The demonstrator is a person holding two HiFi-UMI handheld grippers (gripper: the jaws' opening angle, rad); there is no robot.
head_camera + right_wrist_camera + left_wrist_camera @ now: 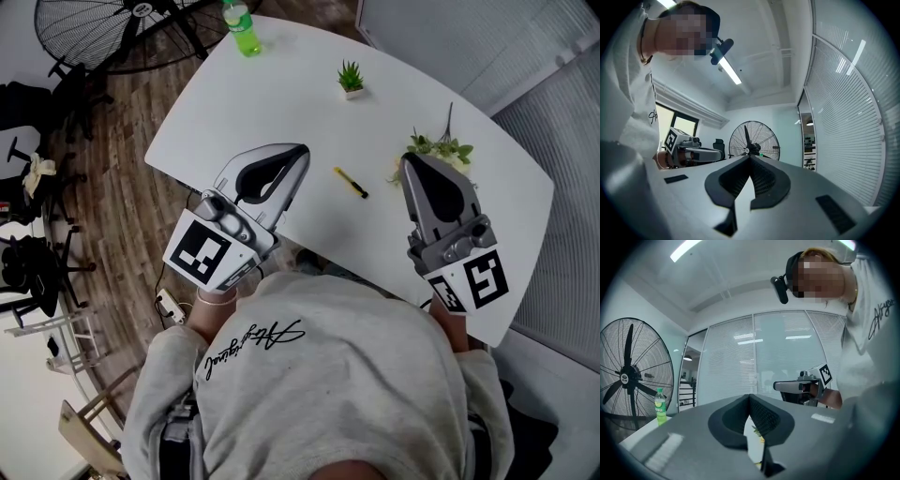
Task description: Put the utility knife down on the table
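The utility knife (352,182), slim and yellow with a dark tip, lies flat on the white table (281,94) between my two grippers, and neither touches it. My left gripper (300,152) is held above the table's near edge, left of the knife, its jaws shut together with nothing in them (749,397). My right gripper (411,161) hovers to the knife's right, also shut and empty (750,157). Each gripper view points upward and shows the other gripper (801,386) (693,152), not the knife.
A green bottle (242,26) stands at the table's far left edge. A small potted plant (351,79) sits at the back, and a leafy sprig (442,148) lies just past the right gripper. A large floor fan (103,28) and office chairs (28,262) stand to the left.
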